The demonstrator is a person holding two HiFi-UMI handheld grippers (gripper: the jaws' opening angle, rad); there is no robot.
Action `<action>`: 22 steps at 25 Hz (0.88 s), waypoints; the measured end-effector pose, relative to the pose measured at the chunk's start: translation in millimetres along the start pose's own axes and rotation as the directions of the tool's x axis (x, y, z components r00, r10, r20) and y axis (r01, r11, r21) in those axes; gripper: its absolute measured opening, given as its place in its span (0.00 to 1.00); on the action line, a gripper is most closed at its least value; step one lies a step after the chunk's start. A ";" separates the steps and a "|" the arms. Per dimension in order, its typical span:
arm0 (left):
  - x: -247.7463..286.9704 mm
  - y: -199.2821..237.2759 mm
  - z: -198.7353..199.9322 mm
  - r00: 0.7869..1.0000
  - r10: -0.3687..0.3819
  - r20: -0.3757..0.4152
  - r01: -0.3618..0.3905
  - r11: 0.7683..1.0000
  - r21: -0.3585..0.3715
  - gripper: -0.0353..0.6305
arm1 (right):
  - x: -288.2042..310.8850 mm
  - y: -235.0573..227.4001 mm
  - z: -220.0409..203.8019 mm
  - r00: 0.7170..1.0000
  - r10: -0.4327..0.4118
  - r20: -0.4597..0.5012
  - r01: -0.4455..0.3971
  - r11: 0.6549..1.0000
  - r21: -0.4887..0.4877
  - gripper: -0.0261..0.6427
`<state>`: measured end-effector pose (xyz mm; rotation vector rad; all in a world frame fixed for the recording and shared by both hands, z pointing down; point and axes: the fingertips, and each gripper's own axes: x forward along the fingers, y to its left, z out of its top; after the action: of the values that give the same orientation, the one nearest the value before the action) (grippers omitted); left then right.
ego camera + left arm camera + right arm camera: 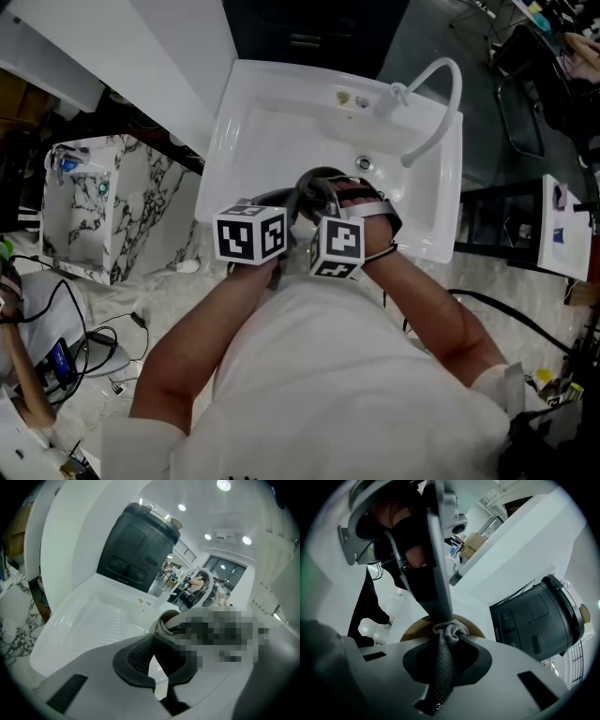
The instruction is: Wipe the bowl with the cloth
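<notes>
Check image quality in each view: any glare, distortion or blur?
Head view: sharp, white sink very bright. Left gripper view: strong fisheye bending, glare from ceiling lamps. Right gripper view: dark rim, cloth crisp in the right hand-held gripper; bowl shaded behind.

I seem to be in a test lab or demo room, not a home. A freestanding white sink (221,131) with a curved faucet (446,64) stands at top centre, loose cables (89,347) trail at lower left, and ceiling spotlights (247,540) shine overhead.
</notes>
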<state>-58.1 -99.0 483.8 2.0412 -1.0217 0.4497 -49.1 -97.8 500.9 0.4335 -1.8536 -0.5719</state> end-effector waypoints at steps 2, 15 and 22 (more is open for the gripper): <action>-1.5 2.8 2.8 1.000 0.014 0.011 -0.015 1.000 0.010 0.07 | 0.0 7.4 1.8 1.000 0.025 0.005 -0.025 1.000 -0.012 0.08; -7.7 30.4 10.3 0.997 0.060 0.050 -0.059 0.998 -0.034 0.07 | -20.5 3.7 -10.0 0.996 0.027 0.088 -0.035 0.995 0.092 0.08; -14.4 35.2 9.7 0.996 0.060 0.070 -0.058 0.997 -0.042 0.07 | -47.0 -18.2 -15.3 0.986 -0.049 0.157 0.014 0.976 0.217 0.08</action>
<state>-95.0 -111.9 486.4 2.0081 -1.1275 0.3867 -18.4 -89.6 458.8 0.5756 -2.0774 -0.4390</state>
